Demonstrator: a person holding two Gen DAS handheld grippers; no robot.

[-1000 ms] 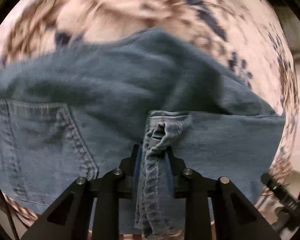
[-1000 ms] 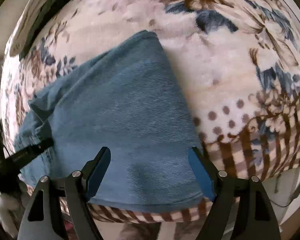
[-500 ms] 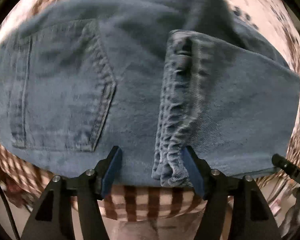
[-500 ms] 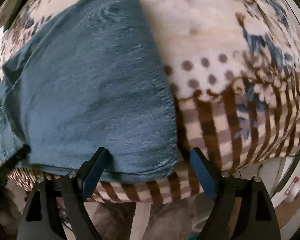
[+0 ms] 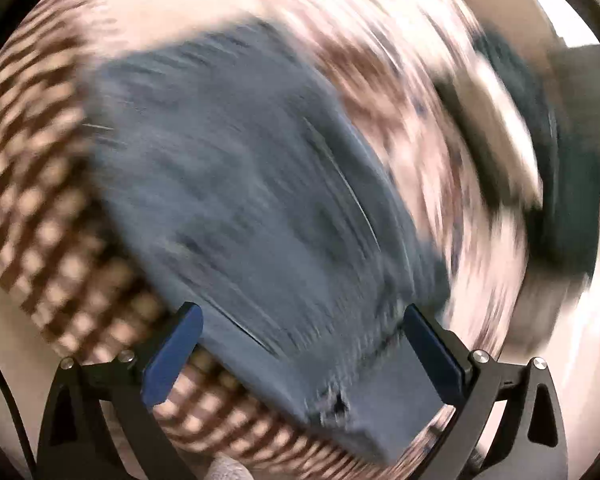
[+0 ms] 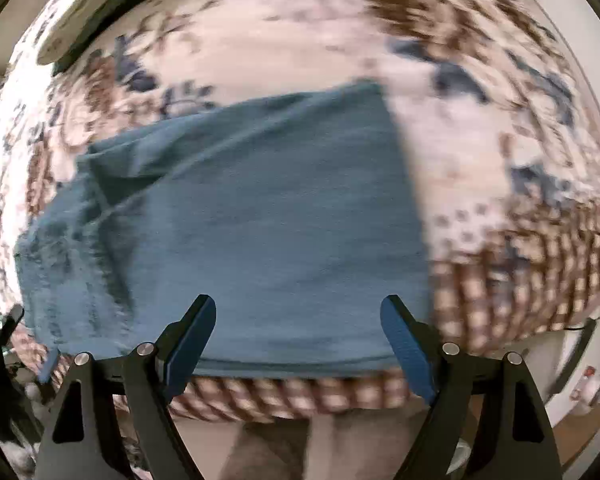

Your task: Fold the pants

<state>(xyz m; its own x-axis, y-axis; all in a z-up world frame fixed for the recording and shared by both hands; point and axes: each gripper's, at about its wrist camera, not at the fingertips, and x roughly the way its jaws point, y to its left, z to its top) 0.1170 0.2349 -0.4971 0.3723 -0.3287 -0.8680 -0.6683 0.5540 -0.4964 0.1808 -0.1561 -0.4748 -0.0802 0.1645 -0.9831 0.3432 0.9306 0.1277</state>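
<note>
Denim pants [image 6: 240, 216] lie folded on the patterned blanket [image 6: 284, 40], long axis running left to right, near edge just beyond the right tongs [image 6: 298, 344], which gape empty. The left tongs [image 5: 300, 356] have just been opening, wide and empty, over the pants' left end.

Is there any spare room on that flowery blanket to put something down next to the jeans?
Yes. In the right wrist view the blanket lies bare right of the folded jeans and beyond their far edge. The near checked border is a thin strip, crowded by the jeans' hem.
</note>
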